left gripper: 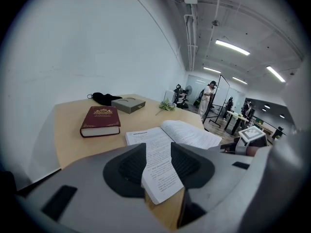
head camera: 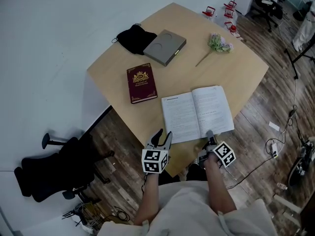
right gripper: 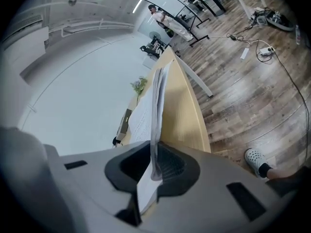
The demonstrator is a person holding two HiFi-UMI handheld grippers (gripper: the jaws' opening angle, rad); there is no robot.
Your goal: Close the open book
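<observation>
Open book: right-hand pages being pinched

Lying spread open at the near edge of the wooden table, with the spine running away from the body. Clamping the near edge of the right-hand pages with the right gripper, its jaws pressing together on a thin stack of sheets. Holding the left gripper over the near corner of the left-hand page, jaws standing apart, the page showing between them without being squeezed. Sitting further back on the table: a maroon book, a grey case, a black pouch and a flower sprig.
</observation>
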